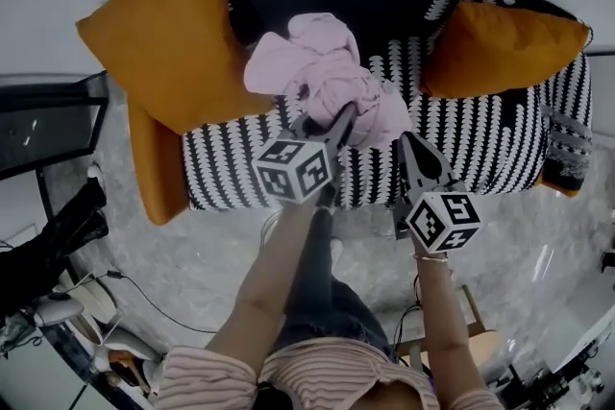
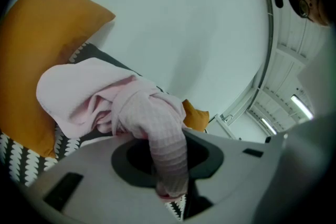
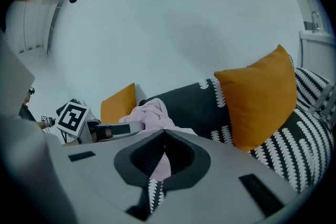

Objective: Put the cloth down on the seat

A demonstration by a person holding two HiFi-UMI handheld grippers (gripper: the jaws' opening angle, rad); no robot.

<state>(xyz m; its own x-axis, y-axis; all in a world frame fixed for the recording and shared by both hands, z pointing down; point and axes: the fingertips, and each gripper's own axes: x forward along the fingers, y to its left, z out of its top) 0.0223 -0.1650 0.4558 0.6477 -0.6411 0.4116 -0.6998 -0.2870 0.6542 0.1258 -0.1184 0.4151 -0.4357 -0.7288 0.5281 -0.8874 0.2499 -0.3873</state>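
A bunched pink cloth (image 1: 322, 72) hangs over the black-and-white patterned sofa seat (image 1: 471, 134). My left gripper (image 1: 343, 117) is shut on it from below. In the left gripper view a rolled fold of the cloth (image 2: 157, 118) runs down between the jaws of my left gripper (image 2: 169, 168). My right gripper (image 1: 405, 141) is shut, its tip beside the cloth's lower right edge. In the right gripper view the jaw tips of my right gripper (image 3: 164, 136) meet, and pink cloth (image 3: 149, 112) shows beyond them. I cannot tell whether they pinch any of it.
A large orange cushion (image 1: 168, 34) leans at the sofa's left end, with another (image 1: 159, 163) below it. A third cushion (image 1: 504, 48) sits at the right end. A dark stand (image 1: 48, 125) and cables (image 1: 144, 298) are on the floor at the left.
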